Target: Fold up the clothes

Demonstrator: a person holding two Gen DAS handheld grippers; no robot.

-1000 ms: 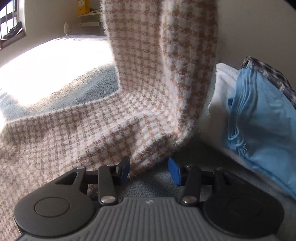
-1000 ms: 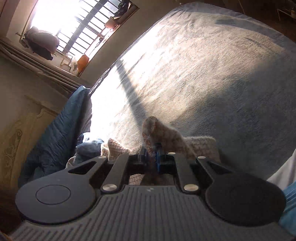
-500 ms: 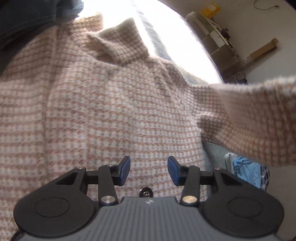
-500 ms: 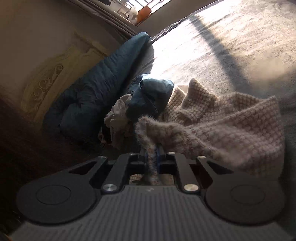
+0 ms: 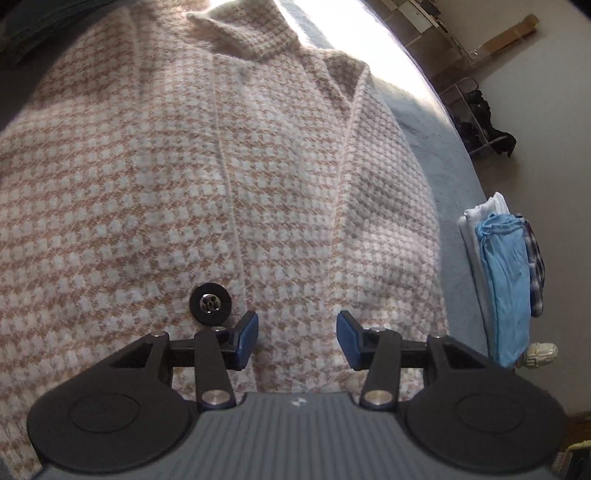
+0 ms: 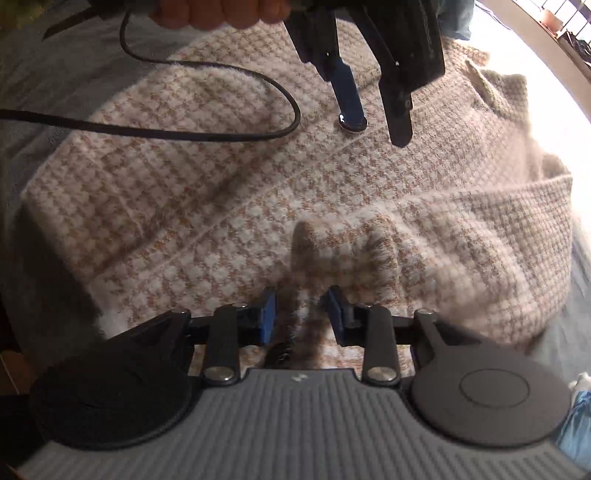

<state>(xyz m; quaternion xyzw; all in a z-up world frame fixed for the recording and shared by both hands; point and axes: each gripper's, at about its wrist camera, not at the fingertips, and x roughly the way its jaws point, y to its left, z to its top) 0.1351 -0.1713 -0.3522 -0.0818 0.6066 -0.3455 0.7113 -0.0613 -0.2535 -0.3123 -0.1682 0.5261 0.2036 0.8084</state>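
Both grippers stand apart-jawed over the houndstooth cardigan (image 5: 155,192) spread on the bed (image 5: 436,147): left gripper (image 5: 297,336) empty, right gripper (image 6: 300,314) just opening around the blurred sleeve cuff (image 6: 347,251), hem cut off below

The cardigan (image 5: 184,192) lay flat on the bed (image 5: 436,147), collar (image 5: 240,33) at the far end — one sleeve (image 6: 461,229) folded across its front. A folded stack (image 5: 506,280) sat just right of it — near the bed's edge.
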